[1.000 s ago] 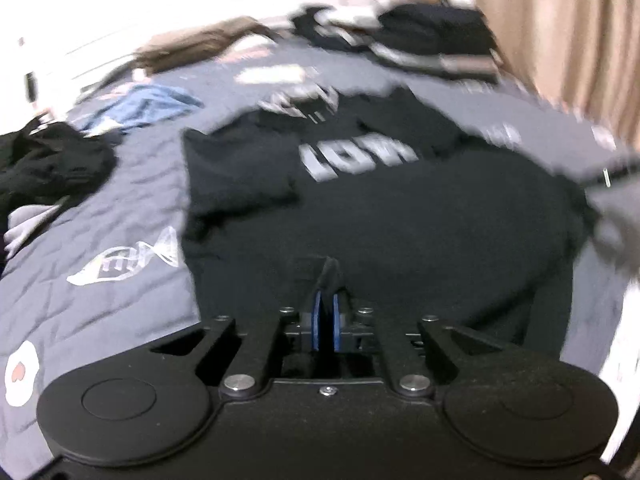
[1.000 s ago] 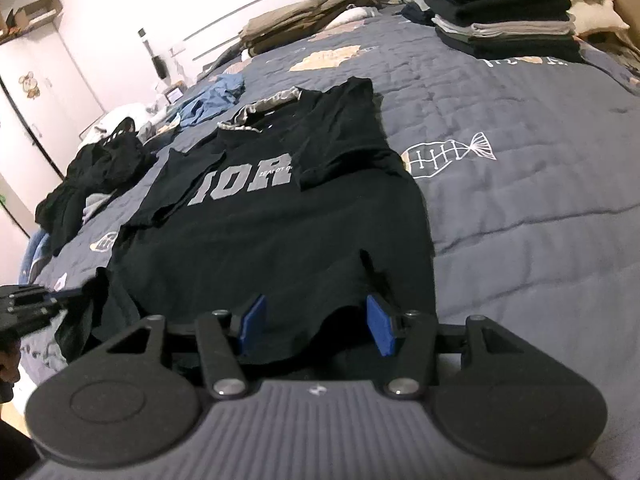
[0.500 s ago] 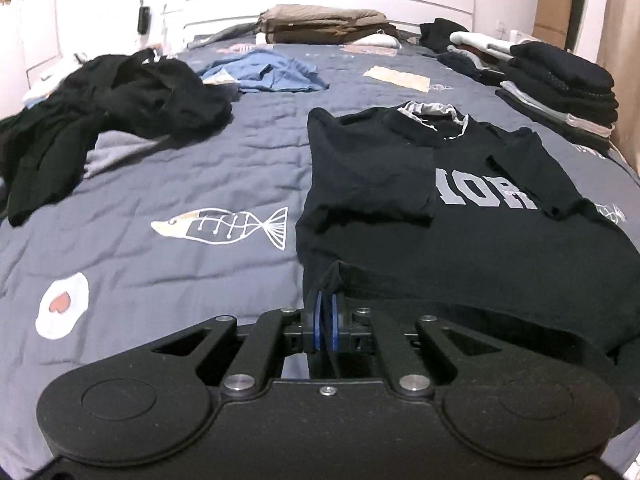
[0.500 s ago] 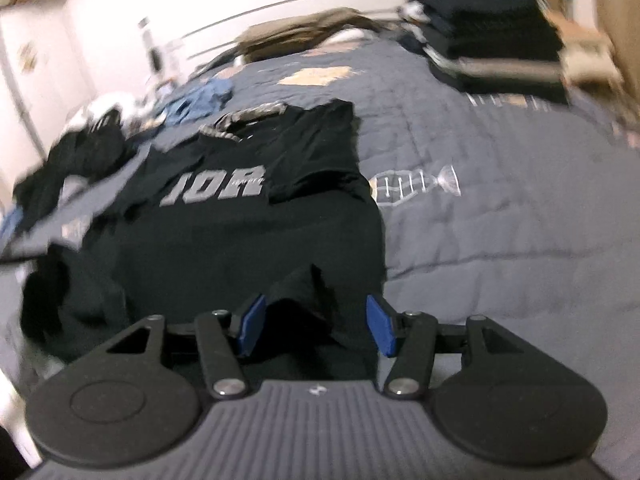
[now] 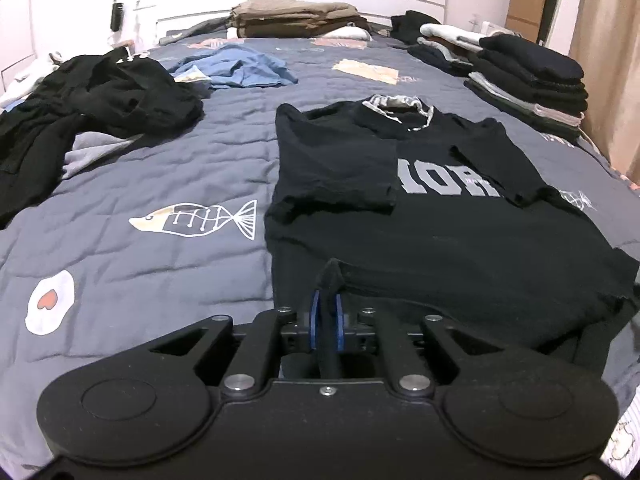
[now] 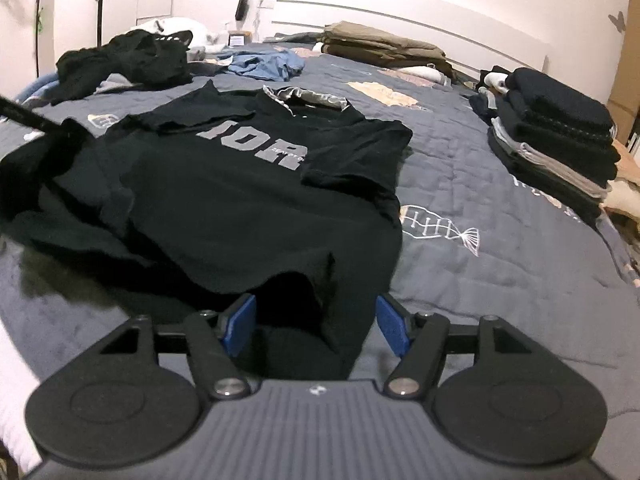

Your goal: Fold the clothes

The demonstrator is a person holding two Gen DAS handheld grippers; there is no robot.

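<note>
My left gripper (image 5: 327,322) is clamped on the black T-shirt (image 5: 420,216) hem; my right gripper (image 6: 316,322) stands apart around the opposite corner; lifting one-sided risks skewing the fold.

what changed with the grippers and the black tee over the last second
The left gripper stays shut on the hem of the black t-shirt; its view swung and steadied. The right gripper stays open, with hem fabric now bunched between its fingers. Both sleeves remain folded in.

Left hand-held gripper (image 5: 327,312) pinches the black T-shirt's (image 5: 420,232) hem.
</note>
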